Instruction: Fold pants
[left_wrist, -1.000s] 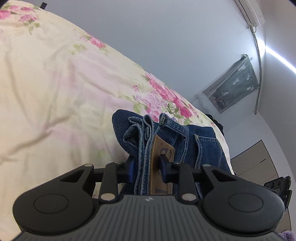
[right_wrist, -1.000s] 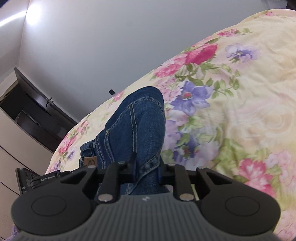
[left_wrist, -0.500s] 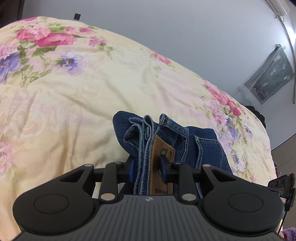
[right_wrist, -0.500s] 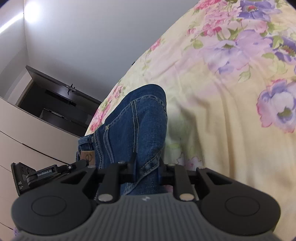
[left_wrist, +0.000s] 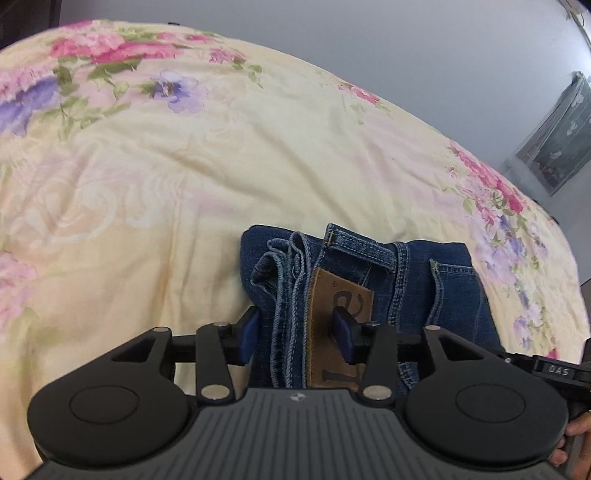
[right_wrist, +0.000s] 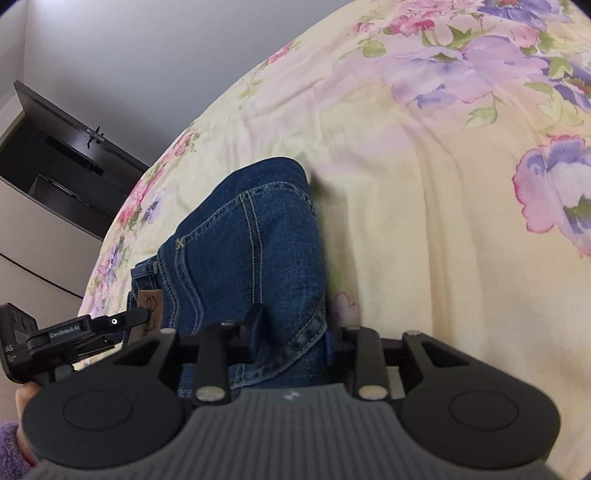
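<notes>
So our left claw (left_wrist: 295, 334) has just been opening, and the stacked edge of the jeans (left_wrist: 354, 295) (waistband, leather patch and hems all bunched together) sits between the pads. The left pad clearly stands off the denim now; the right pad looks right at the patch, so we'd call that grip let go. Same story on the right claw (right_wrist: 291, 332): jaws just been opening, a fold of the jeans (right_wrist: 255, 251) between them, with the near seam hanging loose in the gap.

What the next move turns on, we think: the folded bundle runs straight away from both claws, long axis pointing toward the far side of the bed (left_wrist: 155, 192), resting on the floral cover. Both claws are at the near edge, left one at the waistband end, right one at the other end, so backing straight out toward us should clear the fabric without dragging the fold open.
</notes>
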